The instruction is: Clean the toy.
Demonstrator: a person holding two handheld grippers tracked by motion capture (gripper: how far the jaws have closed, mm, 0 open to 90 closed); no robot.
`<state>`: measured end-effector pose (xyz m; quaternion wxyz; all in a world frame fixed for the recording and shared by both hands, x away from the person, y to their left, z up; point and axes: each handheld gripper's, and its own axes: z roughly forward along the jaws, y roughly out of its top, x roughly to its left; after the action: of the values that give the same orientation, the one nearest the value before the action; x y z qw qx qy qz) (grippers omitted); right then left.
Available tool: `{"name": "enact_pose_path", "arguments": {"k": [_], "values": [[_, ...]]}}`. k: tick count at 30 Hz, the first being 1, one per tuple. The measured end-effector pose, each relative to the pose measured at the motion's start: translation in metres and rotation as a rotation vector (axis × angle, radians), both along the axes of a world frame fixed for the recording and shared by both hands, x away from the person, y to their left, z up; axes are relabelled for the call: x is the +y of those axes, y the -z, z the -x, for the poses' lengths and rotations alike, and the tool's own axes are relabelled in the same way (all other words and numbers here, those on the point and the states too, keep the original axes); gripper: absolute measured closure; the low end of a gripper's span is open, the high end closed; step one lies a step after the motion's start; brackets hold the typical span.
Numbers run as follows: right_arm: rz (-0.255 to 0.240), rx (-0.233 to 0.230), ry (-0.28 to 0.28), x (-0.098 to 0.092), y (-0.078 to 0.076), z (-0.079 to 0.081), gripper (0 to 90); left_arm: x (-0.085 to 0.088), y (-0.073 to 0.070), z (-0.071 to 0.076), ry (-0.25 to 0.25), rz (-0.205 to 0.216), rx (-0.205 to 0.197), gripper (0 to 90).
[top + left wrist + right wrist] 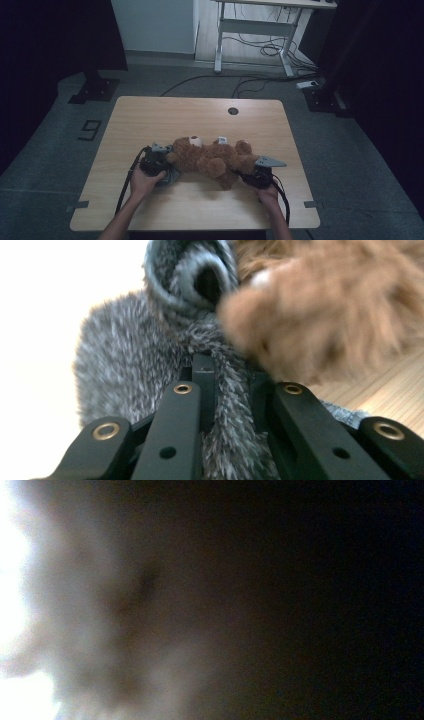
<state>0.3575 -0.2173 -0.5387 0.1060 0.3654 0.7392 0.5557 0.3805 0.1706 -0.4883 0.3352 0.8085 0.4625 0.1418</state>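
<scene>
Both forearms reach in from the near edge of the bench [150,120], hands wrapped around the tools. The left tool [167,167] is clamped on grey fuzzy fabric [135,355] by the brown teddy bear [210,157] lying mid-bench. The right tool [247,177] presses against its legs (jaws blurred, can't tell).

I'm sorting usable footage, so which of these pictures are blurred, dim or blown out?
High view: dim overall but sharp enough to read the teddy bear on the table. Left gripper view: background blown out white, brown fur soft, grey fur fairly crisp. Right gripper view: fully out of focus, dark at right, glare at left.
</scene>
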Motion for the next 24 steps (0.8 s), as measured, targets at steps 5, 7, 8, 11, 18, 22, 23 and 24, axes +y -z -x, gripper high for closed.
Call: {"name": "enact_pose_path", "arguments": {"k": [5,7,8,11,18,22,23,24], "values": [[-0.008,0.006,0.019,-0.004,0.001,-0.001,72.4,-0.009,-0.049,-0.001,0.018,0.013,-0.106,79.0],[-0.014,0.011,0.025,-0.006,0.001,-0.001,72.3,-0.017,-0.063,0.0,0.035,0.018,-0.145,78.9],[-0.016,0.012,0.024,-0.007,0.001,-0.002,72.4,-0.019,-0.067,0.001,0.041,0.025,-0.153,78.9],[-0.011,0.001,0.006,-0.003,0.001,-0.001,72.4,-0.029,-0.077,0.001,0.069,0.049,-0.163,78.9],[-0.005,-0.012,-0.002,0.003,0.001,0.001,72.5,-0.059,-0.054,-0.016,0.075,-0.053,-0.125,78.6],[0.007,-0.019,-0.005,0.006,0.0,0.002,72.5,-0.05,-0.042,-0.024,0.049,-0.005,-0.079,78.5],[0.007,-0.016,-0.008,0.006,0.0,0.002,72.6,-0.049,-0.044,-0.023,0.042,-0.04,-0.088,78.5],[0.003,-0.015,-0.008,0.006,0.0,0.001,72.6,-0.048,-0.045,-0.022,0.034,-0.076,-0.098,78.5]]}}
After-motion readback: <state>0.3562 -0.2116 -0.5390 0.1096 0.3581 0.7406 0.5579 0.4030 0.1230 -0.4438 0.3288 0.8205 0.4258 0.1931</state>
